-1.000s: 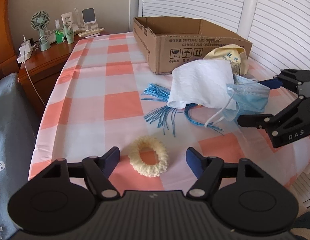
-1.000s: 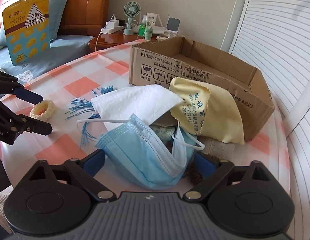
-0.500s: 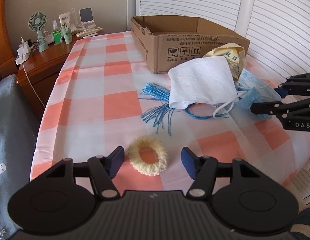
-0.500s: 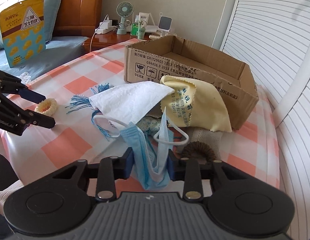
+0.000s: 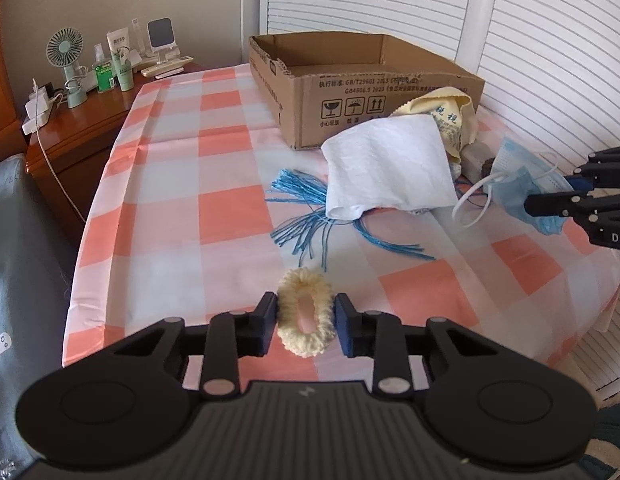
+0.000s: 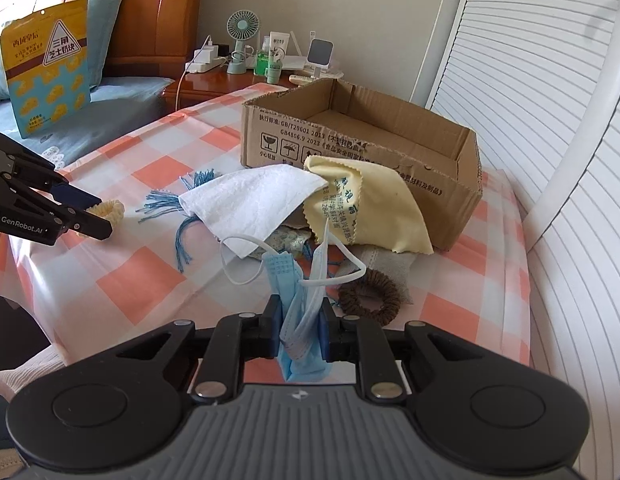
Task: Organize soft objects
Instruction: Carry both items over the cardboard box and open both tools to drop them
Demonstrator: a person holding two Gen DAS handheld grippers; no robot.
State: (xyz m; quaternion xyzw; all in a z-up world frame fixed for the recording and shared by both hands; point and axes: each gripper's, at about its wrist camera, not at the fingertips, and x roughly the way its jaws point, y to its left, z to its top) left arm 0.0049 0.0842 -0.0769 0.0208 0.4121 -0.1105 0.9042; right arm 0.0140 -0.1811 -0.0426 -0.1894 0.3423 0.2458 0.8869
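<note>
Scrunchie (image 5: 306, 314) near the worktop's (image 5: 230, 216) front edge sits between the closing left tongs (image 5: 306, 320); the closing right tongs (image 6: 300, 326) pinch the mask (image 6: 302, 320). Both pickups underway; next, probably, carry them to the box (image 5: 349, 92).

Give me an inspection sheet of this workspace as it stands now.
Surface: checked tablecloth, pink and white.
Job's things: cream scrunchie; blue face mask; white cloth; yellow cloth; brown scrunchie; blue tassel; cardboard box, nothing seen inside.
Clutter: nothing seen.
Grippers: left gripper closing, pads on the cream scrunchie; right gripper closing, pinching the mask.
Cables: white charger cable off the nightstand.
Surroundings: desk fan, bottles, snack bag, shutters.
</note>
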